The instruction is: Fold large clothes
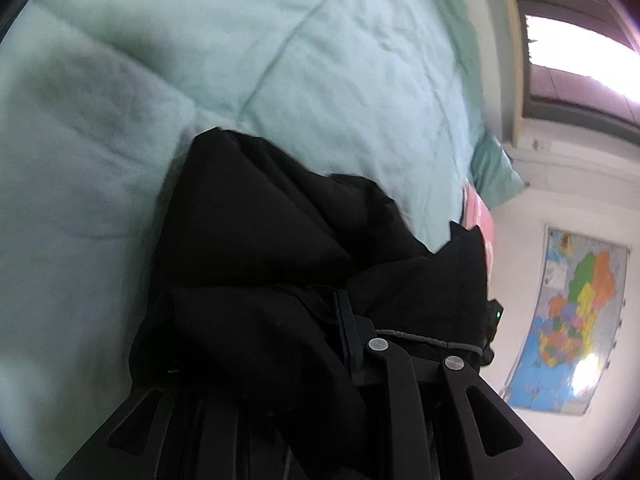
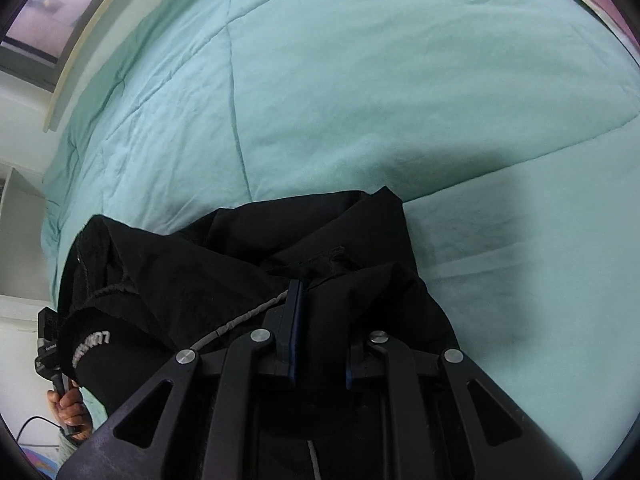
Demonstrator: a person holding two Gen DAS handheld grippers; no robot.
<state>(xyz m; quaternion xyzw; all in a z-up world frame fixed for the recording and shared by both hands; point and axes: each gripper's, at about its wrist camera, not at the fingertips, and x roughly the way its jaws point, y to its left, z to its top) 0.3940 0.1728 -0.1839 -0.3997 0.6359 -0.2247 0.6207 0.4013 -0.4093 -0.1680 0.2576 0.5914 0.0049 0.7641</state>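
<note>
A large black garment [image 1: 256, 240] with a grey drawstring hangs bunched over both grippers, above a mint green quilt [image 1: 280, 40]. My left gripper [image 1: 332, 320] is shut on a fold of the black garment; cloth covers its left finger. In the right wrist view the same black garment [image 2: 240, 256] drapes over my right gripper [image 2: 316, 308], which is shut on a fold of it; one blue-padded finger [image 2: 294, 320] shows and cloth hides the other. White lettering shows on a cuff at the lower left.
The green quilt [image 2: 360, 80] covers the bed. A window [image 1: 576, 60], a green pillow [image 1: 496, 172] and a coloured wall map [image 1: 568, 328] are at the right in the left wrist view. The person's other hand [image 2: 68, 404] holds the left gripper's handle.
</note>
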